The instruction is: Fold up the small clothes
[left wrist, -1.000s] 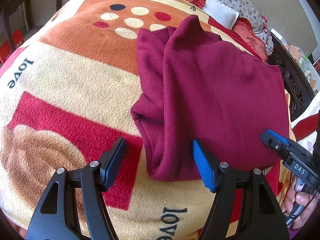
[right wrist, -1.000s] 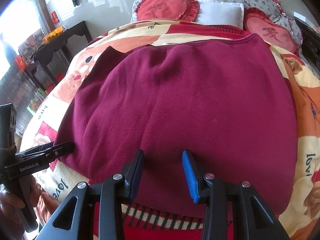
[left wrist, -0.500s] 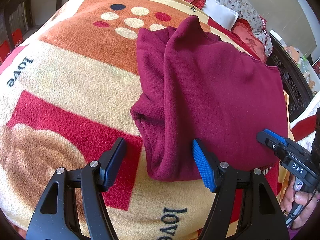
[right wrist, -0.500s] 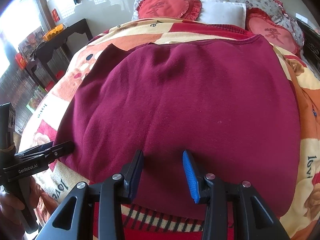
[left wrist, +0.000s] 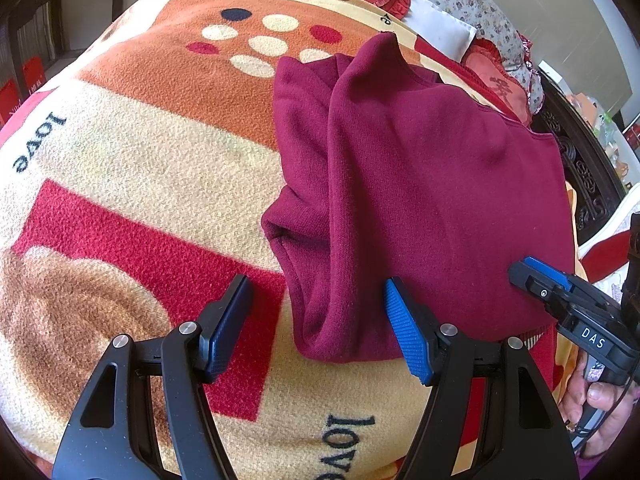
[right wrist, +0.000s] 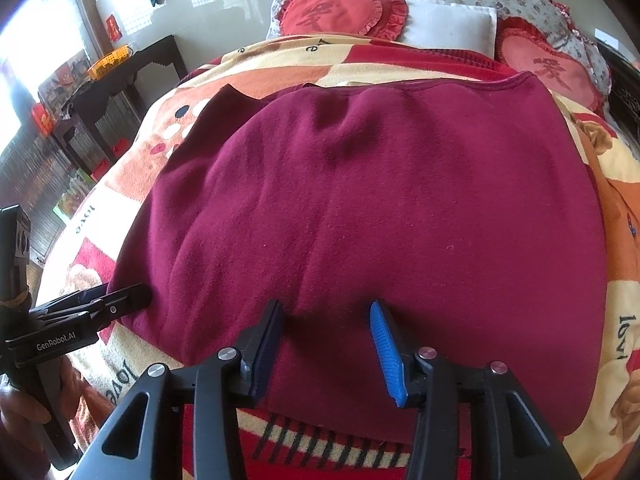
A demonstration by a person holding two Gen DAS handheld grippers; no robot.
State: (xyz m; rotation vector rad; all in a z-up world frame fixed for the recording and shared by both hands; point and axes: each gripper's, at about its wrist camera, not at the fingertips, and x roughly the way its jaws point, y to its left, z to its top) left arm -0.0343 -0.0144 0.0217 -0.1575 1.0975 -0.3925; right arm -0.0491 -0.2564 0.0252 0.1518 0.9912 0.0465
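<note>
A dark red sweater (left wrist: 432,200) lies spread on the blanket, with its left side and sleeve folded inward into a thick ridge. It fills the middle of the right wrist view (right wrist: 380,208). My left gripper (left wrist: 316,320) is open, its jaws either side of the sweater's near left corner. My right gripper (right wrist: 326,340) is open, low over the sweater's near hem, holding nothing. It also shows in the left wrist view (left wrist: 532,276), at the sweater's near right edge. The left gripper shows in the right wrist view (right wrist: 120,300), at the sweater's left corner.
A patterned fleece blanket (left wrist: 140,160) with "love" lettering covers the bed. Red heart cushions (right wrist: 340,12) and a white pillow (right wrist: 448,24) lie at the head. A dark side table (right wrist: 120,72) stands left of the bed. A carved dark frame (left wrist: 584,176) runs along the right.
The right gripper has edged slightly forward over the sweater's near hem. The left gripper and the sweater have barely moved.
</note>
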